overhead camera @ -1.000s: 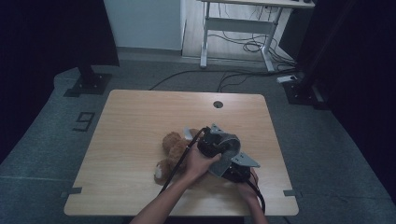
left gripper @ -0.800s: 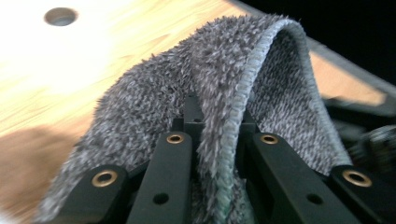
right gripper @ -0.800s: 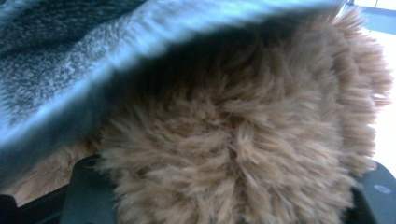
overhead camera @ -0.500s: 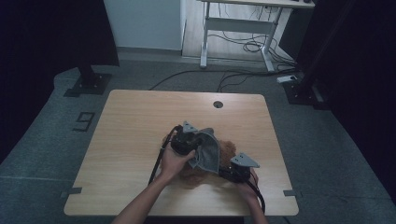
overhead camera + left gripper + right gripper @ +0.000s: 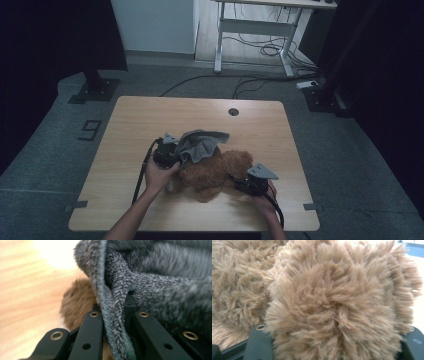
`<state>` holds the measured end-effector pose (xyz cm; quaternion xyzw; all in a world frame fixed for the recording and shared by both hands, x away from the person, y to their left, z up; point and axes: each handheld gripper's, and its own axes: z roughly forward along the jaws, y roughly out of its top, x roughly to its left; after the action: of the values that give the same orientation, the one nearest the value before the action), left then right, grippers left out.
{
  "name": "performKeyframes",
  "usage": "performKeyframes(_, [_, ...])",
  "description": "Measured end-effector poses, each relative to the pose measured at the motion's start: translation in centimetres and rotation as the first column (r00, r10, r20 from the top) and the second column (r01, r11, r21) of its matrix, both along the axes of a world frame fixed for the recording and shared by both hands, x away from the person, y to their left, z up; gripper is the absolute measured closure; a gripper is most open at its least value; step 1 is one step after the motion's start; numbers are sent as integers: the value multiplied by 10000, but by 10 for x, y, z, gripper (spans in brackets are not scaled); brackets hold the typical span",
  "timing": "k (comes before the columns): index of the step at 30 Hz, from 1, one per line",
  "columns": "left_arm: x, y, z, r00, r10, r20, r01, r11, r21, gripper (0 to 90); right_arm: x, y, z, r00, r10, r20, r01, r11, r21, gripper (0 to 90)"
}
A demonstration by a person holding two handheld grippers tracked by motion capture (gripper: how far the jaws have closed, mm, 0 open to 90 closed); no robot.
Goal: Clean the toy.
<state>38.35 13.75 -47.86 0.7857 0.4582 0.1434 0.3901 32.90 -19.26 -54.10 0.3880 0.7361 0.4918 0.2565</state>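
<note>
On the pale wooden surface (image 5: 150,120), the left tool (image 5: 167,152) is pinching the grey knitted cloth (image 5: 200,144) tight, draping it over the brown plush teddy bear (image 5: 212,172) (apparently to dress it). The right tool (image 5: 252,184) is clamping a furry limb, steadying the bear.

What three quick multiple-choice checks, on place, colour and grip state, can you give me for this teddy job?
1. Where does the grey knitted cloth lie?
A. draped over the brown plush teddy bear
B. on the floor
C. at the table's far edge

2. What colour is the bear's fur?
A. white
B. brown
C. black

3. What is the left gripper doing?
A. standing open, empty
B. clamped on the cloth
C. clamped on a cable

Answers: 1 A, the high view shows the cloth hanging across the bear; 2 B, tan-brown fur in the right gripper view; 3 B, the cloth is pinched between its black jaws.
</note>
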Motion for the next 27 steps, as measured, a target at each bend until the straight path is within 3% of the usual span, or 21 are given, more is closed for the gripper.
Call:
performKeyframes(6, [-7,29,-13,9994,292,-166,-291,9996,65,823,0,0,0,10000,-5,-12,5,10000,34,334])
performKeyframes(11, [-7,59,-26,9951,878,-446,-873,9961,126,823,0,0,0,10000,-11,-26,11,10000,32,333])
performKeyframes(17, [-8,73,-19,9935,1092,-327,-1100,9936,-244,823,1,0,0,10000,-33,-26,33,10000,73,332])
performKeyframes(19, [-9,65,-5,9962,870,34,-868,9951,-472,823,1,0,0,10000,-51,-23,51,10000,81,332])
performKeyframes(20, [-9,65,-5,9962,870,34,-868,9951,-472,822,1,0,0,10000,-51,-23,51,10000,81,332])
performKeyframes(21, [-9,54,6,9976,618,302,-600,9965,-585,822,0,0,0,10000,-55,-29,55,10000,56,332])
performKeyframes(22, [-9,54,6,9976,618,302,-600,9965,-585,822,0,0,0,10000,-55,-29,55,10000,56,332])
performKeyframes(24, [-7,40,17,9980,353,533,-320,9976,-607,822,0,0,-1,10000,-58,11,58,10000,55,332])
performKeyframes(27, [-1,6,32,9970,-171,757,227,9970,-737,820,0,0,0,10000,-45,31,45,10000,3,332])
